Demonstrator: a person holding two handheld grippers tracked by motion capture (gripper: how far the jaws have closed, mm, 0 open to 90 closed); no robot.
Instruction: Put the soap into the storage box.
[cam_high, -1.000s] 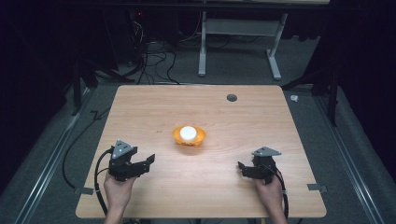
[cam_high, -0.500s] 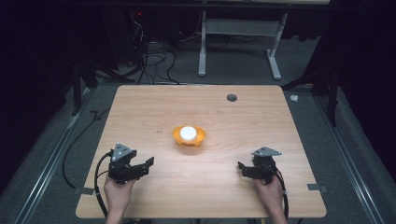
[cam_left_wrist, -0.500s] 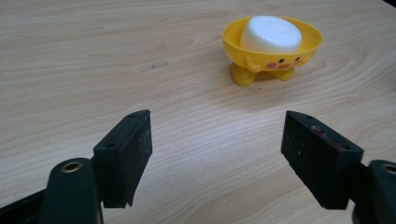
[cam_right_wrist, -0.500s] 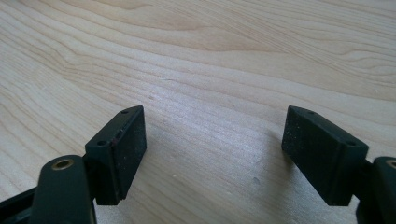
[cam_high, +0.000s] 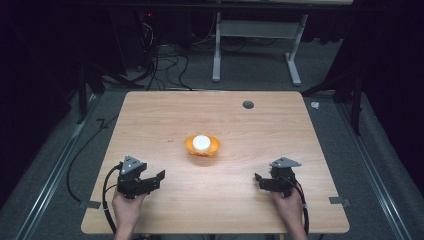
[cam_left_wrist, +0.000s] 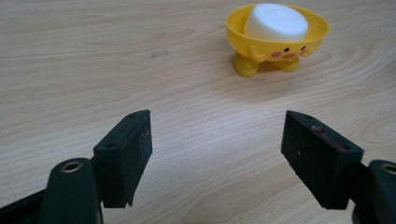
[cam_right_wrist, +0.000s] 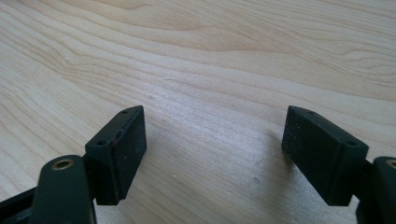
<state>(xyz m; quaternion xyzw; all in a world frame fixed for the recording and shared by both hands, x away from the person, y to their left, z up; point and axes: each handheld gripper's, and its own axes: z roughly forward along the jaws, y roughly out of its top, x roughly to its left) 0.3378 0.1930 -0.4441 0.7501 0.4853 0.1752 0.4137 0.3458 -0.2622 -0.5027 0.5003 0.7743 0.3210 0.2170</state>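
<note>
A yellow bowl-shaped dish with little feet and a painted face (cam_high: 202, 146) (cam_left_wrist: 275, 39) stands near the middle of the wooden table (cam_high: 165, 115). A white rounded block (cam_high: 201, 142) (cam_left_wrist: 276, 22) lies in it. My left gripper (cam_high: 150, 181) (cam_left_wrist: 217, 156) rests near the front left of the table, open, jaws wide apart over bare wood, with the dish ahead and to its right. My right gripper (cam_high: 260, 181) (cam_right_wrist: 212, 154) sits near the front right, also open with nothing between its jaws.
A small round dark hole (cam_high: 248, 104) lies in the tabletop at the back right. Cables (cam_high: 107, 200) trail from both grippers over the front edge. Beyond the table stand a white desk frame (cam_high: 255, 45) and tangled floor cables (cam_high: 160, 60).
My left gripper has slid slightly toward the front edge of the table. The right gripper and the dish have stayed put.
</note>
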